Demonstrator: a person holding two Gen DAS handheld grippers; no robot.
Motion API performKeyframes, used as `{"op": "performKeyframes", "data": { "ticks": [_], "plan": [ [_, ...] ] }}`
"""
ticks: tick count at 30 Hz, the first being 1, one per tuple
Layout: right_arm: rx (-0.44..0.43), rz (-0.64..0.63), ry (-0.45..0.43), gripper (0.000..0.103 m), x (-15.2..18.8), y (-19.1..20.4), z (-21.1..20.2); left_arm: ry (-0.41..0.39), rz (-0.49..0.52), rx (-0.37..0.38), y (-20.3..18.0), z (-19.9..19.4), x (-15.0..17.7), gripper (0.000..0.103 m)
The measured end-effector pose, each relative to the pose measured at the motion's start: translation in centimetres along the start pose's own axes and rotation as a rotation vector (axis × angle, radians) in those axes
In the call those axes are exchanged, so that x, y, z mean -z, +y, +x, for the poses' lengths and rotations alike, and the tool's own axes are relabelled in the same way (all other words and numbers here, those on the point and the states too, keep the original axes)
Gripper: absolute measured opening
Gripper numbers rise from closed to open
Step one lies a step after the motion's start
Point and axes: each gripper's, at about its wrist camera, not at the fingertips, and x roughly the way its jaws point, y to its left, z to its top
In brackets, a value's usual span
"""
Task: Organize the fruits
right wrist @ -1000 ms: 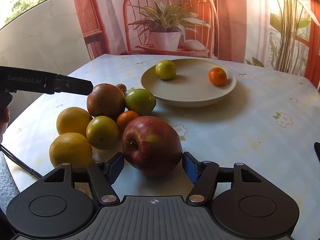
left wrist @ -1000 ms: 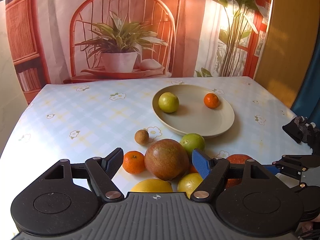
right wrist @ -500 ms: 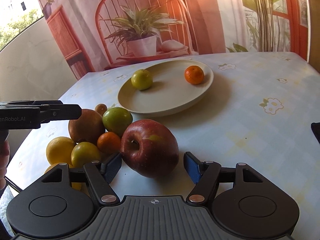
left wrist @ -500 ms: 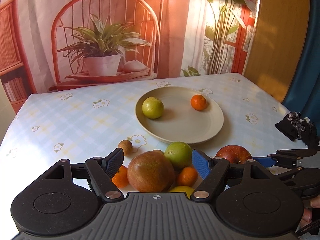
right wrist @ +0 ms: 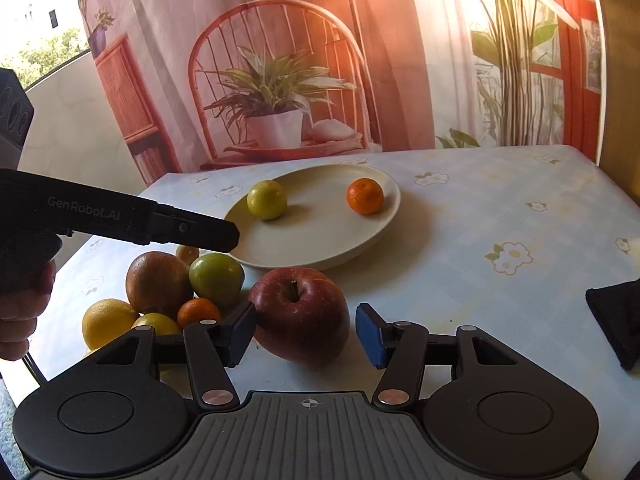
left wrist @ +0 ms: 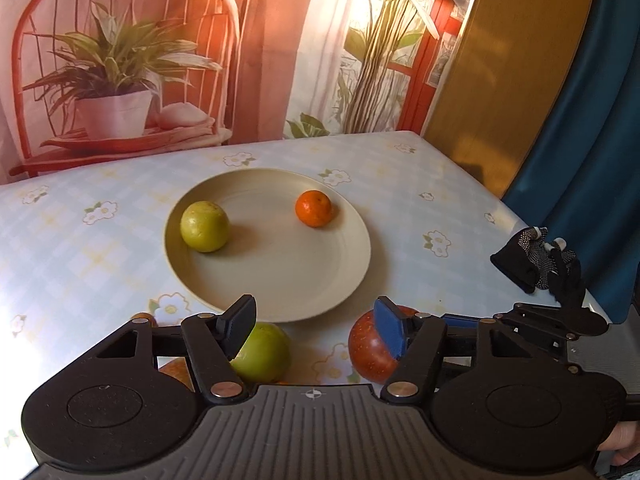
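A cream plate [right wrist: 320,248] sits on the worktop [right wrist: 480,216], which is covered by a pale checked cloth with flowers. The plate holds 2 fruits set apart: a yellow-green one [right wrist: 267,200] on its left side and a small orange [right wrist: 364,196] on its right.

The other fruits lie on the cloth just in front of the plate. A red apple [right wrist: 302,314] sits between the jaws of the right gripper [right wrist: 306,334]; they are closing, the left pad at the apple's skin, the blue pad with a gap beside it.

Left of the apple, 1 brownish round fruit [right wrist: 158,282], 1 green fruit [right wrist: 216,278], 1 small orange fruit [right wrist: 199,312] and 2 yellow ones [right wrist: 108,322] lie bunched together.

The left gripper [left wrist: 314,330] hovers above the plate's near edge, jaws half wide and closing, with nothing gripped. A black glove [left wrist: 536,264] lies at the worktop's right edge.
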Motion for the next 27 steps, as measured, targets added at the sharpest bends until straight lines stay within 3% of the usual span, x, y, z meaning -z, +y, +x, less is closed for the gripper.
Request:
{"op": "performKeyframes", "data": {
  "ticks": [5, 11, 16, 19, 27],
  "plan": [
    [0.030, -0.007, 0.013, 0.043, 0.2, -0.3, 0.0, 0.074, -0.077, 0.099, 0.0, 2.6, -0.1, 0.053],
    [0.058, 0.016, 0.033, 0.041, 0.6, -1.3, 0.1, 0.091, -0.155, 0.165, 0.4, 4.2, -0.3, 0.053],
    [0.045, -0.020, 0.043, 0.044, 0.4, -1.2, 0.2, 0.107, -0.163, 0.205, 0.0, 4.9, -0.6, 0.053],
    [0.039, -0.039, 0.057, 0.053, 0.3, -1.4, 0.6, 0.104, -0.153, 0.203, -0.3, 5.0, -0.6, 0.053],
    [-0.039, -0.005, 0.100, 0.058, -0.4, -2.6, 2.9, 0.108, -0.160, 0.202, 0.1, 4.4, -0.6, 0.053]
  ]
}}
